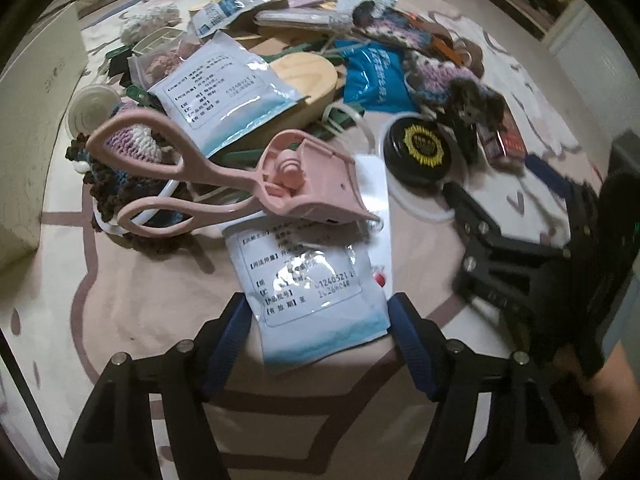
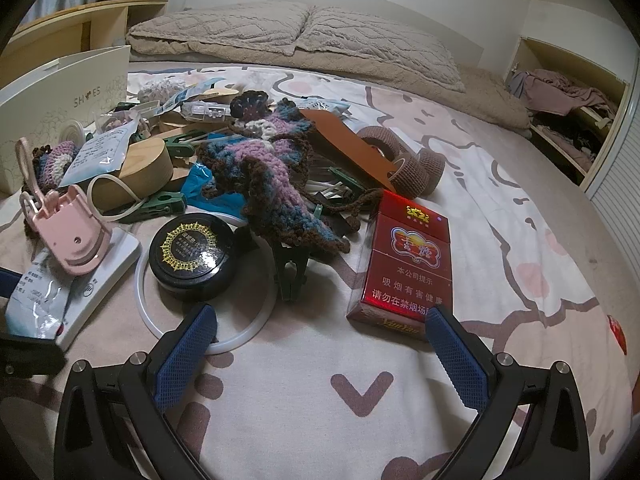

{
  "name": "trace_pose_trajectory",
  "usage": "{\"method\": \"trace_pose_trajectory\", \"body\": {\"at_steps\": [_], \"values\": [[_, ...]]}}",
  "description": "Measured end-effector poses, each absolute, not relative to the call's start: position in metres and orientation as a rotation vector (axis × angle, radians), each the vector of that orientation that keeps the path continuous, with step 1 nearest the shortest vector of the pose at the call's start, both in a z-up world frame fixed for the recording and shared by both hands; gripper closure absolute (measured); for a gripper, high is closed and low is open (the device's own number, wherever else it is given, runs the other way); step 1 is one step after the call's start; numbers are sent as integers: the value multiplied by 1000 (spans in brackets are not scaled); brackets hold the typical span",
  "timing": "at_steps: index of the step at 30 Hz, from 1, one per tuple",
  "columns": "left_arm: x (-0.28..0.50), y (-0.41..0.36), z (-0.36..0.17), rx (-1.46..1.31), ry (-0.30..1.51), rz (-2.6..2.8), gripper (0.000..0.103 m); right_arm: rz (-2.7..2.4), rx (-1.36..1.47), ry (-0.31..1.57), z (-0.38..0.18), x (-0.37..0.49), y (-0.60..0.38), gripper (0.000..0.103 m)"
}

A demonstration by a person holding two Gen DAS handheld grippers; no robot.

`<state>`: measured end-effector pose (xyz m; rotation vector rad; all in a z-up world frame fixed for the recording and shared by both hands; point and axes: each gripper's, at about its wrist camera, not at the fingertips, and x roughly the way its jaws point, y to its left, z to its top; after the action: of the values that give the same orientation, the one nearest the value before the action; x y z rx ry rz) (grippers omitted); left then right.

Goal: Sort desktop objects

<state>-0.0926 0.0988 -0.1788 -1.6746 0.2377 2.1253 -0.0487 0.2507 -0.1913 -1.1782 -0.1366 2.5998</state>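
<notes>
A pile of small objects lies on a patterned bedsheet. In the left wrist view my left gripper [image 1: 320, 320] is open, its blue pads on either side of a white and blue sachet [image 1: 312, 292] without clearly touching it. A pink eyelash curler [image 1: 224, 176] lies just beyond. My right gripper [image 1: 480, 232] shows at the right, blurred, near a black round tin [image 1: 418, 148]. In the right wrist view my right gripper [image 2: 320, 316] is open and empty. A red cigarette pack [image 2: 404, 268] lies by its right finger, the black tin [image 2: 192, 256] and a white ring [image 2: 224, 340] by its left.
A white shoe box [image 2: 60, 96] stands at the left. A crocheted piece [image 2: 272, 168], wooden oval box [image 2: 140, 164], green clips [image 2: 160, 204], brown bandage rolls [image 2: 416, 172] and more sachets [image 1: 228, 92] fill the pile. Pillows [image 2: 296, 32] lie at the back; a shelf [image 2: 568, 108] is at right.
</notes>
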Motion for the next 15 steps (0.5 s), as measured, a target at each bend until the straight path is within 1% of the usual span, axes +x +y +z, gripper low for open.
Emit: {"method": "trace_pose_trajectory", "body": {"at_steps": [7, 11, 15], "values": [[-87, 80, -180, -1604, 404, 2095, 34, 2600, -1177, -135, -191, -49, 250, 0], [-85, 64, -180, -1555, 489, 2091, 33, 2609, -1199, -82, -192, -50, 255, 0], [-87, 45, -180, -1524, 518, 2095, 33, 2622, -1230, 1, -195, -51, 261, 0]]}}
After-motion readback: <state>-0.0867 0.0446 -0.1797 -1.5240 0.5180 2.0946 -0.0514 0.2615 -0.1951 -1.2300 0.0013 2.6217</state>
